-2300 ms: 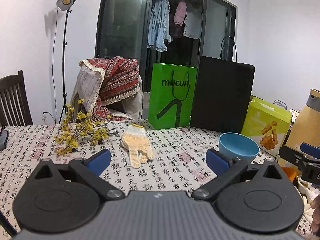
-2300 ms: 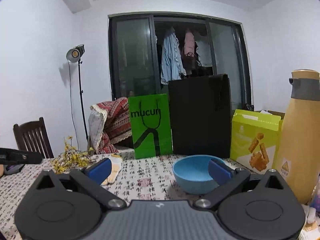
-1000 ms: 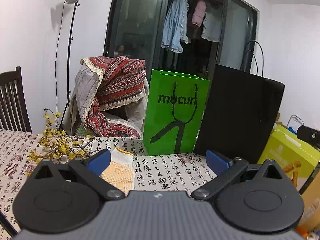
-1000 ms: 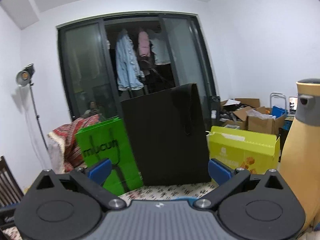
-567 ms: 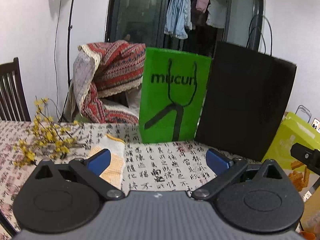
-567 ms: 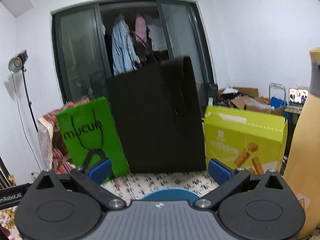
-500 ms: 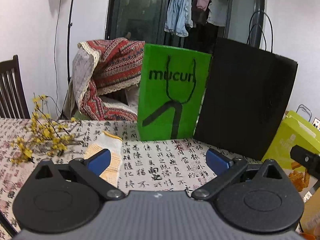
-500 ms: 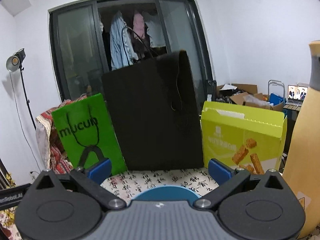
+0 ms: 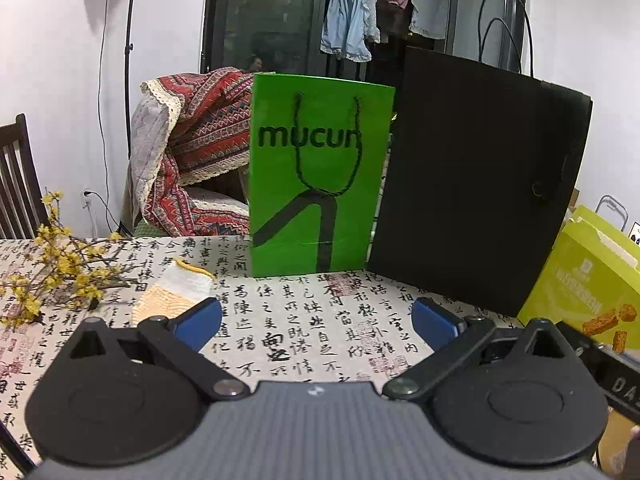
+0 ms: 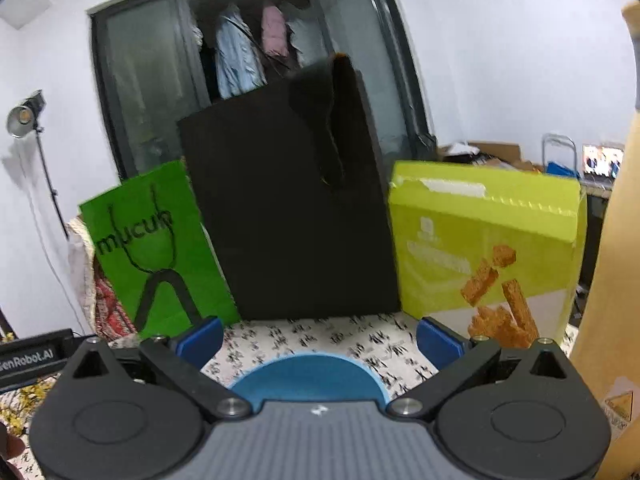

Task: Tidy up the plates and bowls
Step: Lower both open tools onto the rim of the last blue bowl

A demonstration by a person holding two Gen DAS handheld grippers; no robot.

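Below right tongs (image 10: 320, 338) spread wide, blue bowl (image 10: 308, 376), unseen by left tongs (image 9: 316, 320), also agape

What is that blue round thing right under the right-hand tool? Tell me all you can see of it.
It is a blue bowl, plain and matte, perhaps plastic. Only an arc of its rim and inside shows; the rest is hidden behind the tool's grey body. It sits upright on the patterned tablecloth, between and below the open jaws of the right gripper. Whether they touch it cannot be told.

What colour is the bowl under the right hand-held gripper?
Blue bowl, seen best in the right wrist view.
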